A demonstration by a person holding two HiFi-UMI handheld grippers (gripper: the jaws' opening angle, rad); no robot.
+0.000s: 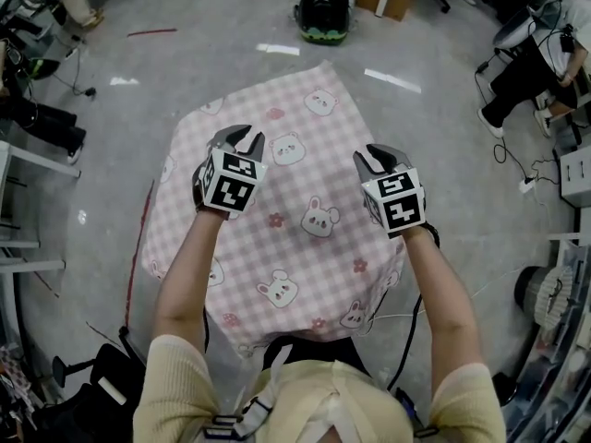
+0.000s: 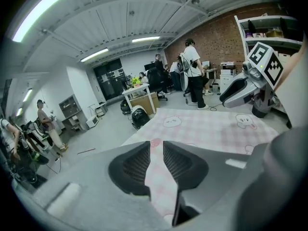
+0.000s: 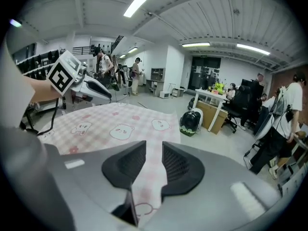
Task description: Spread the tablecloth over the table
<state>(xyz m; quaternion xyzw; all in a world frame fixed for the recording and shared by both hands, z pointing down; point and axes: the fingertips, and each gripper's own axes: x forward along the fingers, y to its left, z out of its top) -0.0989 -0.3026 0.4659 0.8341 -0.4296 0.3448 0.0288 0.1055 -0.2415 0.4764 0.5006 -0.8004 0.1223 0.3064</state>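
A pink checked tablecloth (image 1: 314, 247) with cartoon animal faces lies flat over a small table, its edges hanging down at the near side. Both grippers hover above it, side by side and pointing away from me. My left gripper (image 1: 242, 139) is over the cloth's left part. Its jaws stand apart, and only the cloth (image 2: 216, 129) below shows through the gap (image 2: 156, 160). My right gripper (image 1: 380, 158) is over the right part, jaws likewise apart, with nothing pinched between them (image 3: 154, 160). The cloth's far corner (image 3: 161, 124) shows in the right gripper view.
A black helmet-like object (image 1: 324, 12) sits on the grey floor beyond the table's far corner. A seated person (image 1: 536, 63) and cables (image 1: 526, 185) are at the right. Desks, chairs and standing people (image 2: 192, 71) fill the room's far side.
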